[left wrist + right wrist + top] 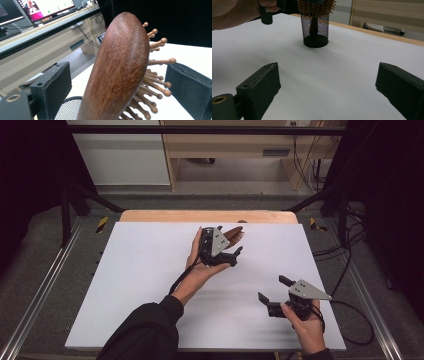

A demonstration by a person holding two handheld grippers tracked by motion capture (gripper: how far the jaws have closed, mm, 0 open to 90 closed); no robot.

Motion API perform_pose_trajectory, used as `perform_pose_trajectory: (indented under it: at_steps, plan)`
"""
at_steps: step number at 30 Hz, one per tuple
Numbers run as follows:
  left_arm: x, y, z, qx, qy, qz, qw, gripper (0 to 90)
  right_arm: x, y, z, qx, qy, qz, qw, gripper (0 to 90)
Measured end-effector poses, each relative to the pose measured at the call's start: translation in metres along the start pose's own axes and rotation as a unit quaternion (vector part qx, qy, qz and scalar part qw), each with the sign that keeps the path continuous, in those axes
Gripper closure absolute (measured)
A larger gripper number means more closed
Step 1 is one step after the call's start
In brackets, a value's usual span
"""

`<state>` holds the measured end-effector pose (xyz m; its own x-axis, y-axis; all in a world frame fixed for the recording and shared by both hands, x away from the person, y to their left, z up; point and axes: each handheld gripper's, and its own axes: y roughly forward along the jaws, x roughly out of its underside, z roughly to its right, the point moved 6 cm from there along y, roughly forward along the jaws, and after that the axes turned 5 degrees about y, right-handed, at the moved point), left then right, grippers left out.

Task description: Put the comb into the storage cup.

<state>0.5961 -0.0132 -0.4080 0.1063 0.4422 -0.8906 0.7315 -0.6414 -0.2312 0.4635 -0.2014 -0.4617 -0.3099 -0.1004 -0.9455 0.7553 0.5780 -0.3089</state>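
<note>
Left gripper (235,256), held in the person's left hand (196,265) near the upper centre of the high view, had its jaws spread wide on either side of a wooden hairbrush (120,72), with daylight between each pad and the brush, so it gripped nothing. In the left gripper view the brush's rounded back filled the middle of the frame, its ball-tipped pins pointing toward the right jaw; the jaws looked placed to flank the brush head, either for a grasp about to be made or after a release, and the pictures could not settle which.

Largest in the scene was the white table top (150,285), spread across the middle of the high view with a strip of wooden edge along its far side. It gave a plain, open work surface, which probably explained why the few things on it sat well apart.

Next in size, the right gripper (272,290) rested low at the lower right of the high view, in the person's right hand (307,327). Its jaws stood wide apart over bare table, holding nothing, seemingly parked out of the way while the other hand worked.

Smaller, the black mesh cup (315,30) stood upright at the top centre of the right gripper view. The hairbrush stood in it handle down, head above the rim, so the cup kept it upright and easy to reach.
</note>
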Motion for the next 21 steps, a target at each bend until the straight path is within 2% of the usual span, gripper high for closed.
perform_pose_trajectory:
  at_steps: [10, 21]
  plan:
    - [-0.0004, -0.0008, 0.0009, 0.004, -0.001, 0.001, 1.0000, 7.1, 0.0001, 0.0001, 0.0001, 0.000, 0.000, -0.001, 1.0000, 6.0]
    - [0.0000, -0.0045, 0.0057, 0.008, 0.012, 0.004, 0.9999, 6.2, 0.0005, 0.0005, -0.0007, -0.001, 0.000, -0.002, 1.0000, 6.0]
